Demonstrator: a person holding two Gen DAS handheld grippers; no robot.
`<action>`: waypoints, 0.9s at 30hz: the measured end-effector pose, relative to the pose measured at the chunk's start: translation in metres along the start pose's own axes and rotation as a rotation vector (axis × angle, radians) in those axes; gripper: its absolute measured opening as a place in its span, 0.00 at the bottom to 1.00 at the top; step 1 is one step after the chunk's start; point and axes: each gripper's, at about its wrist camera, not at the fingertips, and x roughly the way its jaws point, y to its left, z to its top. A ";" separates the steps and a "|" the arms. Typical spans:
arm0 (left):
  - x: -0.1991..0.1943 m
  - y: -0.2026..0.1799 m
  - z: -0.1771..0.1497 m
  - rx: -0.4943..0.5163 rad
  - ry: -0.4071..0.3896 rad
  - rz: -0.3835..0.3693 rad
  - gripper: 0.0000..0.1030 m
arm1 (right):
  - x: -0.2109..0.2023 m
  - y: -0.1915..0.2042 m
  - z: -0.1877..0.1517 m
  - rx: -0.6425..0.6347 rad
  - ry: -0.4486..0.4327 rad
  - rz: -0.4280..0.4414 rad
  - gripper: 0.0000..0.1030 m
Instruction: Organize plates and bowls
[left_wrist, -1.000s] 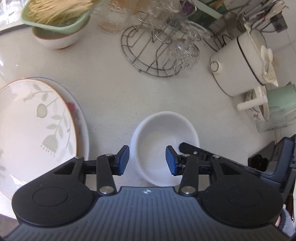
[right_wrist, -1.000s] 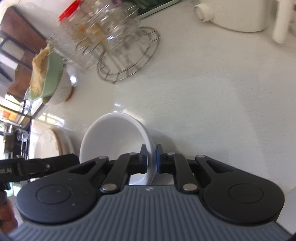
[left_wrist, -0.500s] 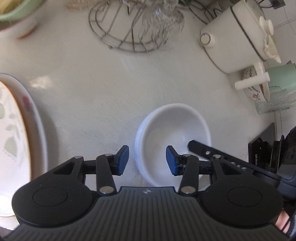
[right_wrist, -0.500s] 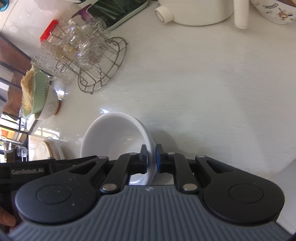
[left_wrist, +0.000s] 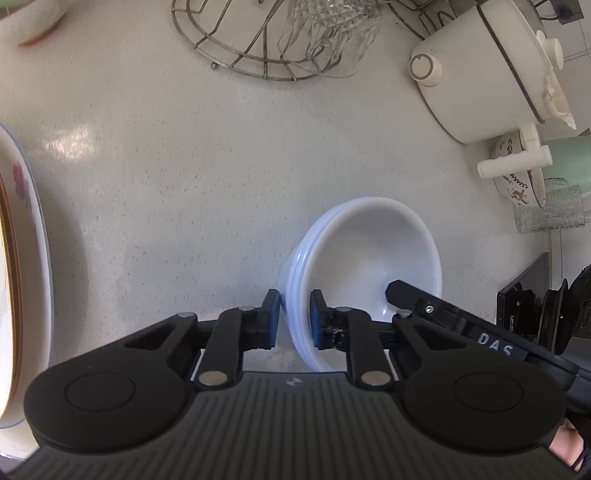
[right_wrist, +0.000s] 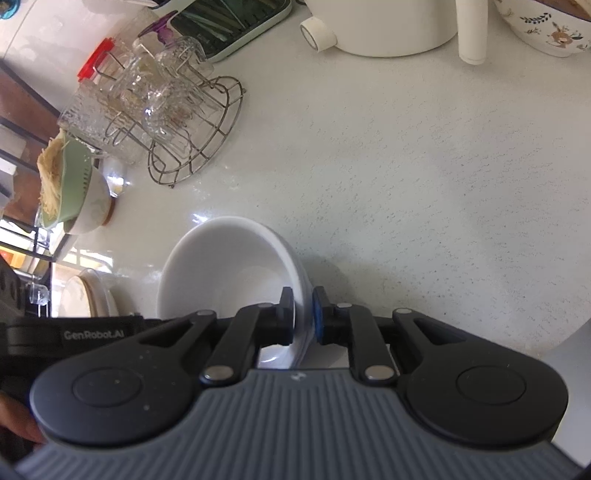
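A stack of plain white ceramic bowls (left_wrist: 373, 258) sits low and centre in both views on the pale speckled stone countertop (left_wrist: 184, 184), and both tools have a grip on it from opposite sides. The left gripper (left_wrist: 291, 321) straddles the near-left wall of the stack, one blue-padded finger outside and the other inside, closed in on the rims, though a sliver of space shows by the outer pad. The right gripper (right_wrist: 303, 319) is clamped tight on the opposite rim, its pads pressed against the wall; its black finger reaches into the bowl at the lower right of the left wrist view. At the left edge of that view lie large flat floral plates with gold and blue rims (left_wrist: 22, 258), well apart from the bowls. Along the top stands a round wire rack holding upturned clear glasses (left_wrist: 295, 37), and in the upper right a cream lidded cooking pot with knob handles (left_wrist: 491, 70). In the right wrist view, at the left, a green colander of pale noodles sits on a white bowl (right_wrist: 70, 192).
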 end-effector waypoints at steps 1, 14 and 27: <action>0.001 0.000 0.000 -0.007 0.001 0.000 0.18 | 0.001 0.001 -0.001 -0.009 -0.002 -0.002 0.15; -0.036 -0.003 0.007 0.095 -0.004 0.027 0.17 | -0.015 0.013 -0.013 0.042 -0.037 0.051 0.16; -0.104 0.018 0.008 0.124 -0.043 -0.038 0.18 | -0.051 0.066 -0.013 0.016 -0.117 0.067 0.16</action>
